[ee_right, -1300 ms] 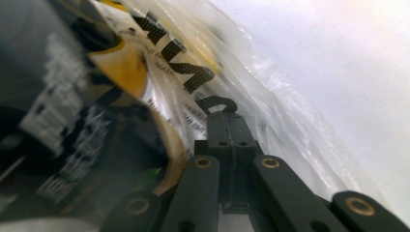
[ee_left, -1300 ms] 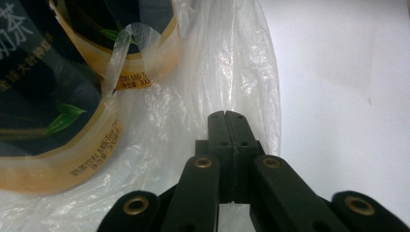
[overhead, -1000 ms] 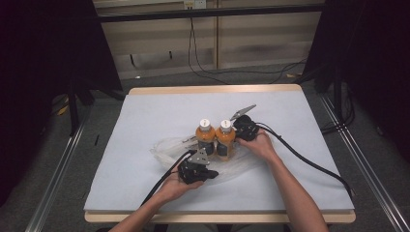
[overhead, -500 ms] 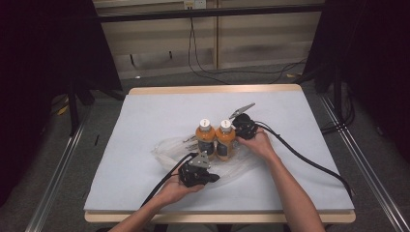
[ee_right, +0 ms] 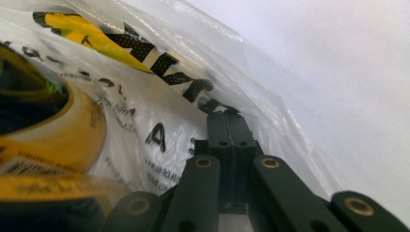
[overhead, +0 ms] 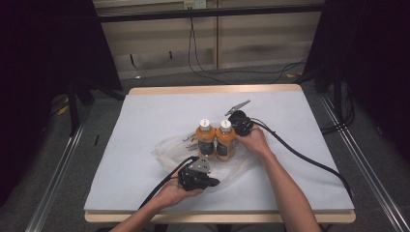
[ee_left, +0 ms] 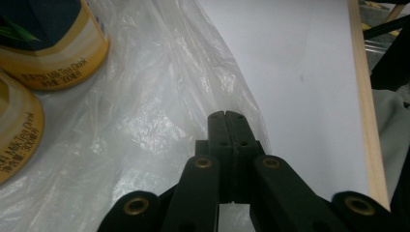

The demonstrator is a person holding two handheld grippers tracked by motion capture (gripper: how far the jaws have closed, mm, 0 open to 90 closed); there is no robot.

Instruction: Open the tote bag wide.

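Two orange plastic bottles with white caps [overhead: 215,139] stood upright, side by side, on a crumpled clear plastic bag [overhead: 169,147] at the middle of the white-covered tabletop [overhead: 145,116]. The left gripper [ee_left: 225,116] had its fingers pressed together on the bag's near edge — film seemed pinched between them. The right gripper [ee_right: 226,115] was likewise clamped on the printed film beside the bottles. The step in hand looked like drawing the bag up around the bottles; next, both edges would need lifting together — evenly, lest a bottle topple.
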